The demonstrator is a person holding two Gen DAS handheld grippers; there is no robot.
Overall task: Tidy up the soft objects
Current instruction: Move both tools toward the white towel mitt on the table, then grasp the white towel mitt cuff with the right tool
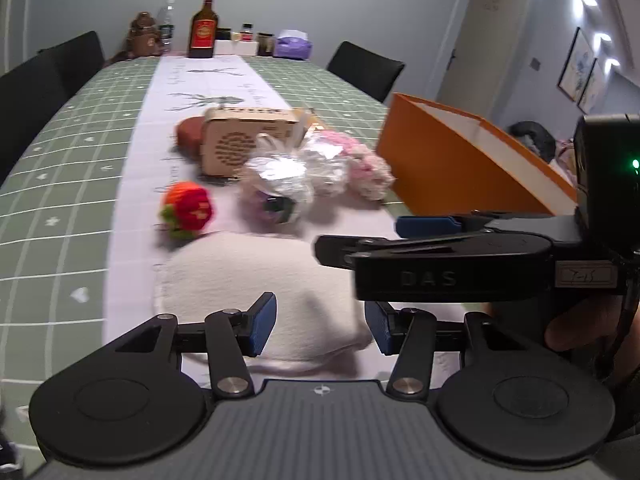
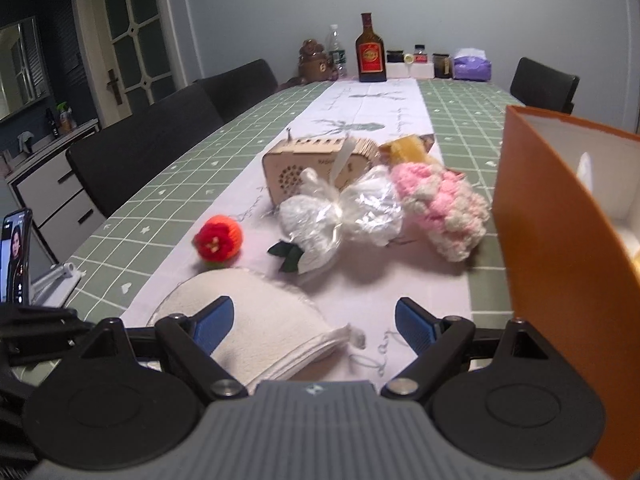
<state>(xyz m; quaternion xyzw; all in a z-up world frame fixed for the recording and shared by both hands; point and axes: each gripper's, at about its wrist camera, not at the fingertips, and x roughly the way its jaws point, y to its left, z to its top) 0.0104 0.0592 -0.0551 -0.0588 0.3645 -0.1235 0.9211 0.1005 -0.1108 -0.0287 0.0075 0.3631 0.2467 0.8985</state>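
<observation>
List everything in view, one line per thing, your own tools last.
white cloth: one, cream, nearest, on the runner
knitted strawberry: one, red-orange, left of the plastic bundle
plastic-wrapped bundle: one, clear, mid-runner
crocheted piece: one, pink and cream, beside the box
wooden radio: one, pale, behind the bundle
orange box: one, open, right edge
brown bottle: one, red label, far end
tissue pack: one, purple, far end
phone: one, screen lit, on a stand at left
left tool: open, over the cloth
right tool: open, over the cloth
</observation>
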